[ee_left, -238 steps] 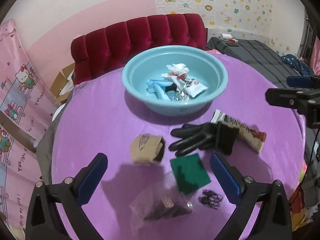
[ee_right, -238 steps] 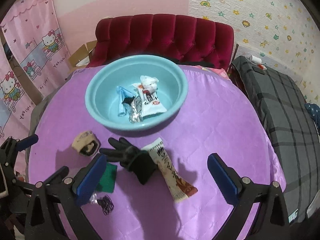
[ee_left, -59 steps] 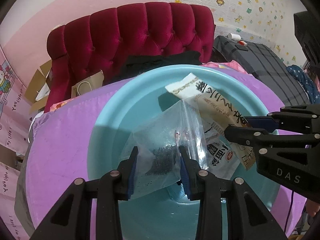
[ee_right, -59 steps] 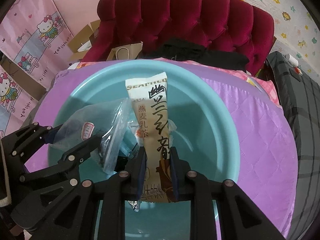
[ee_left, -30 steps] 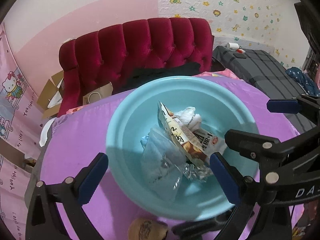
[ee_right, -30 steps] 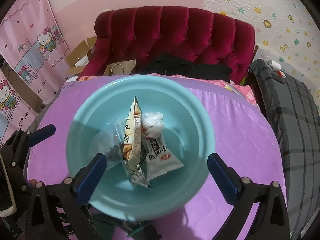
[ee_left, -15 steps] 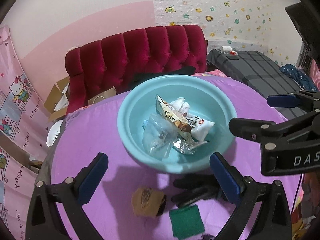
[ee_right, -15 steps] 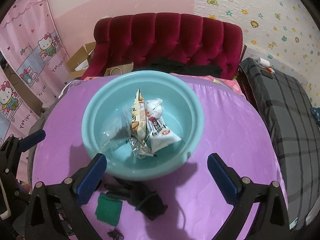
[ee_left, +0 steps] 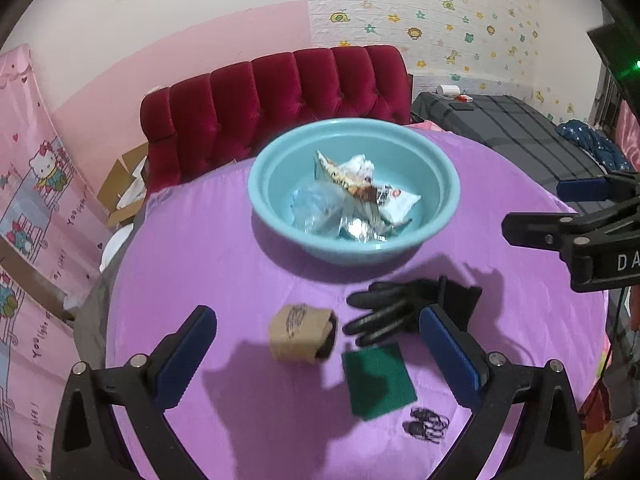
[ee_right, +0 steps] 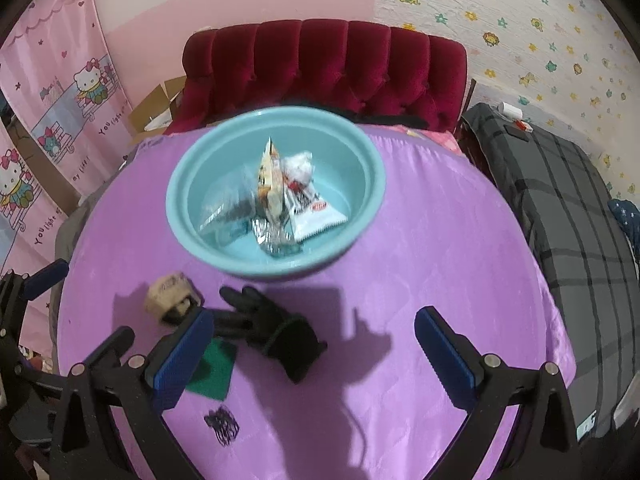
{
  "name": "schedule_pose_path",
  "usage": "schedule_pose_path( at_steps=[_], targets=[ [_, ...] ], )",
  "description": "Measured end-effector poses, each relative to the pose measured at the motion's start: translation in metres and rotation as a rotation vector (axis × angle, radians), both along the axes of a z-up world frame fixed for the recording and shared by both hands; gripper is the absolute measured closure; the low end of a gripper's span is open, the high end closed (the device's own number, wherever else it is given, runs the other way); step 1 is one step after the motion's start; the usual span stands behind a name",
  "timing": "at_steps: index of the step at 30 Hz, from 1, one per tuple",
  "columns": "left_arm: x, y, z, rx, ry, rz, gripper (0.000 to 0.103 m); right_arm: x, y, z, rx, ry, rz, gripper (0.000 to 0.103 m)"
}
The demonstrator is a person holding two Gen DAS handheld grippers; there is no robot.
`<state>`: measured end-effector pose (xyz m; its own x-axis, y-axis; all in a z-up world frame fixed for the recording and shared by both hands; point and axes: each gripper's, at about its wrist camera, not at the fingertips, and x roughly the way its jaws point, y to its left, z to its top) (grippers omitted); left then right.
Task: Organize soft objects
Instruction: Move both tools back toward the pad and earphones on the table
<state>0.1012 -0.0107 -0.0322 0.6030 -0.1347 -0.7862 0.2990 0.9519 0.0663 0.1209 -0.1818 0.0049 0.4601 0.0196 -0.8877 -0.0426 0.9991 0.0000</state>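
Four soft items on the purple table (ee_left: 200, 264), left to right: tan roll (ee_left: 301, 333), green cloth (ee_left: 378, 380), black glove (ee_left: 404, 308), hair tie (ee_left: 426, 428). Left gripper (ee_left: 316, 354) and right gripper (ee_right: 314, 354) both wide, empty. Basin (ee_left: 276, 168) beyond holds packets. Risk: thin cloth slipping the pads; glove dragging neighbours.

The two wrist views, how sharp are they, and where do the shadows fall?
Left wrist view: mild motion blur softens the teal basin and the tan roll; tong shadows fall on the purple cloth near the green pad. Right wrist view: the basin and the black glove look smeared; tong shadows fall beside the glove; fisheye bends the edges.
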Motion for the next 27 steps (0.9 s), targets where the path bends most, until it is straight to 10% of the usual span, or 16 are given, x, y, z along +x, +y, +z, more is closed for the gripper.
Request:
schedule_pose_path(
  at_steps=[27],
  targets=[
    [-0.061,0.023,-0.078,0.007,0.131,0.031,0.0,-0.059,0.011,-0.087,0.026,0.148,0.01,0.0]
  ],
)
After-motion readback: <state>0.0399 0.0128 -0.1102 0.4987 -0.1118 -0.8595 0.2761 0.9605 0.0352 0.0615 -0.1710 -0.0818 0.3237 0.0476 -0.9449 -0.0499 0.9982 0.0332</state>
